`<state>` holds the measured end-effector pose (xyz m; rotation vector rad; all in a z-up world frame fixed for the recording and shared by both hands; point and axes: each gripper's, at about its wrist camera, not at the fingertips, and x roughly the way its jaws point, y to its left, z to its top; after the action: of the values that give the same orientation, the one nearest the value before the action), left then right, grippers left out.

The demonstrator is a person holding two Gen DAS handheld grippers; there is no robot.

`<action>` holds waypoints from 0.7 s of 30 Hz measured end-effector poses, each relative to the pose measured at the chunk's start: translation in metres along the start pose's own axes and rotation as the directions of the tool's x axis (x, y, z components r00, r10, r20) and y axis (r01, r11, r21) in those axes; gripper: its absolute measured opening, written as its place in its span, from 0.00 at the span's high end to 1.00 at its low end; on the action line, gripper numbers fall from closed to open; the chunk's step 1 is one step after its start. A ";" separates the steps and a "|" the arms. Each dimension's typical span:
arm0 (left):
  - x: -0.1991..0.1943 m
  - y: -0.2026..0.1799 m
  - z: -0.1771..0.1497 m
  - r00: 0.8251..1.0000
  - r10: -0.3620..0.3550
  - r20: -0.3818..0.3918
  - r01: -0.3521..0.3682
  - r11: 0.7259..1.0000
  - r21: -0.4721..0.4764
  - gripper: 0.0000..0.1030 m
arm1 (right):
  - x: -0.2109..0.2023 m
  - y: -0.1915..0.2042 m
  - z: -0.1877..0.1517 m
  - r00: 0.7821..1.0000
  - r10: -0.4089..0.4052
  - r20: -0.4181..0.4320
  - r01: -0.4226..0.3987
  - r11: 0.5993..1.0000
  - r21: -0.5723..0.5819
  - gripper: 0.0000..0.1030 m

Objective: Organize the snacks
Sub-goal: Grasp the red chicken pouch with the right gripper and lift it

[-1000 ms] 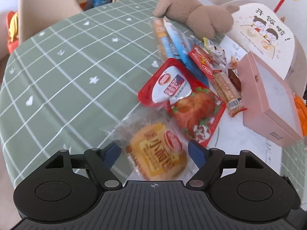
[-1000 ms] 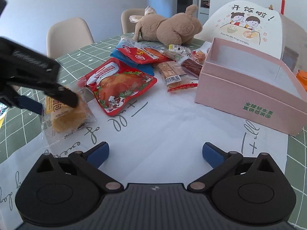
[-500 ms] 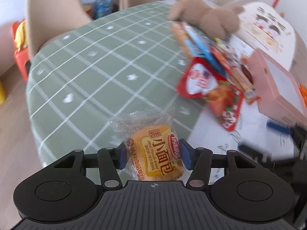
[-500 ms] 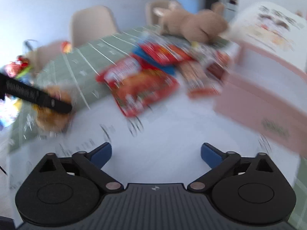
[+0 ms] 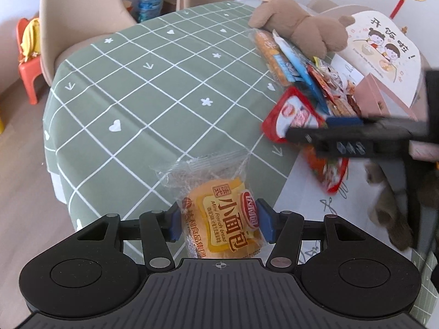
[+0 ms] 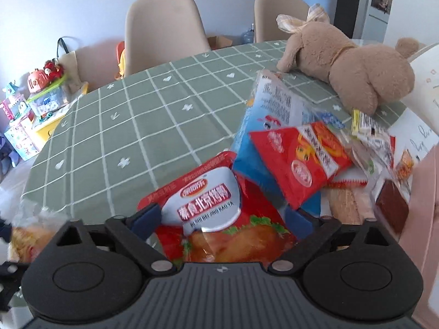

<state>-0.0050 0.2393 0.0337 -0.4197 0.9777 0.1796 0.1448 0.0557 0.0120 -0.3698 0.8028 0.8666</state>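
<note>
My left gripper (image 5: 219, 224) is shut on a clear packet of mini French bread (image 5: 222, 205) and holds it above the near edge of the green checked tablecloth (image 5: 164, 82). A blurred bit of the packet (image 6: 24, 238) also shows at the left edge of the right wrist view. My right gripper (image 6: 219, 216) is low over a red roast-duck snack pack (image 6: 208, 205) lying on the table. Its jaws are closing with the pack between the blue pads (image 6: 145, 218), which stand at the pack's edges without clearly pressing. From the left wrist view, the right gripper (image 5: 323, 130) reaches in over that red pack (image 5: 290, 115).
Behind the red pack, several snacks lie piled: a blue pack (image 6: 263, 126), a red packet (image 6: 296, 164) and small bars. A brown plush toy (image 6: 356, 68) lies behind them. At the right stands an open pink box (image 5: 381, 96). Beige chairs (image 6: 164, 33) ring the table's far side.
My left gripper closed on the bread packet and carried it left, off the white mat. My right gripper swung left from the bare mat to over the red pack, and its jaws narrowed.
</note>
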 end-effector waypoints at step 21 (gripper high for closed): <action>0.013 -0.057 -0.010 0.999 -0.041 -0.017 0.043 0.990 0.131 0.43 | -0.096 -0.024 -0.122 0.998 0.069 0.006 -0.069 0.972 0.224 0.13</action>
<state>0.0134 0.1832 0.0333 -0.3213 0.9881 0.0734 0.0688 -0.0814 0.0042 -0.1443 0.9097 0.8299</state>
